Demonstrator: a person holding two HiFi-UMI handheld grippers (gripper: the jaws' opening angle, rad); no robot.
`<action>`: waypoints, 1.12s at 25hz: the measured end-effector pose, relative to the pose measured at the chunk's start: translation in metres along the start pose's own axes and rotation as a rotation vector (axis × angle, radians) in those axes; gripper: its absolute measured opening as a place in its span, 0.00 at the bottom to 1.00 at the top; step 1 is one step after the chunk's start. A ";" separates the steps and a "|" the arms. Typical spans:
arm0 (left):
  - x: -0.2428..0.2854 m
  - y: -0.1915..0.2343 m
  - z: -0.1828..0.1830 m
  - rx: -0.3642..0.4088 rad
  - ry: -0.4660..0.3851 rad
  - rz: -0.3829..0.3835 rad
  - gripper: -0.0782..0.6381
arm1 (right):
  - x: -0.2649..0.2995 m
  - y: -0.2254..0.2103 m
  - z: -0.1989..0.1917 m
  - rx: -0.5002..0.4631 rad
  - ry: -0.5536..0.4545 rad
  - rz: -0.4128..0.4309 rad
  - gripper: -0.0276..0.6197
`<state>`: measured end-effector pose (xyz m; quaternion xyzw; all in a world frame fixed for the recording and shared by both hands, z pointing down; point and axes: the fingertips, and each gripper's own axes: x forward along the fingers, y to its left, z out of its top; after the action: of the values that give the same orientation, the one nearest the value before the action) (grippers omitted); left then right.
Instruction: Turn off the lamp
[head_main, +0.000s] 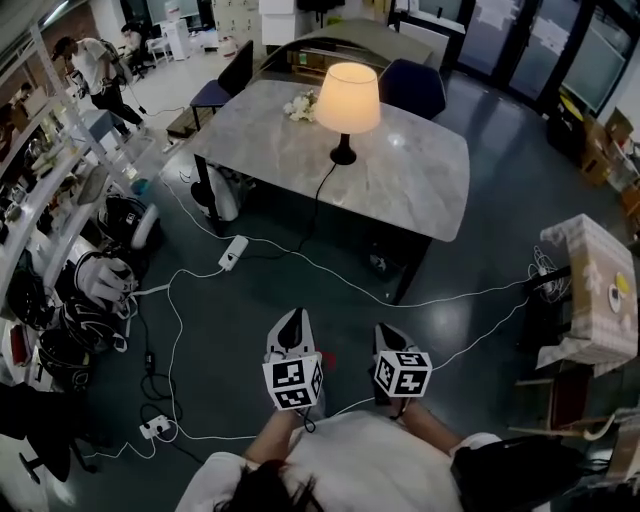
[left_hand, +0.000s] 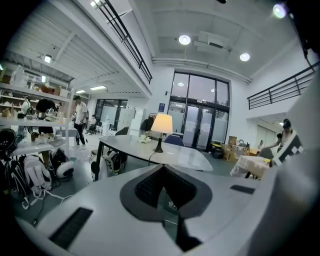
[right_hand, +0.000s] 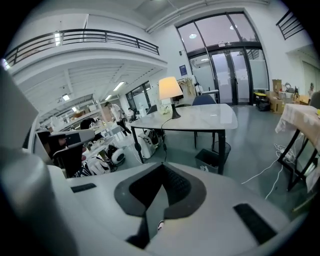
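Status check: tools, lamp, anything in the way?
Left tool shut, empty; right tool shut, empty. Lamp lit on table, well ahead. White cables across floor between.

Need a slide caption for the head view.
Lit lamp on a grey table; left gripper and right gripper, both shut and empty, well short of it.

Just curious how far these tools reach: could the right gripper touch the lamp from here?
Probably not yet. The right gripper is well short of the table where the lamp stands. Only open floor with loose cables lies between, so walking closer should do.
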<state>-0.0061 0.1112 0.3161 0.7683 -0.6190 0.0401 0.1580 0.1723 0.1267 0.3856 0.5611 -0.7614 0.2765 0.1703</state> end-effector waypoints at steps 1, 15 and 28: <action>0.009 0.005 0.001 -0.002 0.006 -0.006 0.12 | 0.007 0.000 0.004 0.001 0.003 -0.010 0.04; 0.115 0.073 0.018 -0.017 0.069 -0.086 0.12 | 0.097 0.029 0.063 -0.012 0.031 -0.078 0.04; 0.149 0.087 0.011 -0.020 0.110 -0.071 0.12 | 0.125 0.009 0.069 0.028 0.059 -0.114 0.04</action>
<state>-0.0576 -0.0479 0.3605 0.7847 -0.5822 0.0707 0.2008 0.1288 -0.0089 0.4000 0.5976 -0.7189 0.2932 0.2003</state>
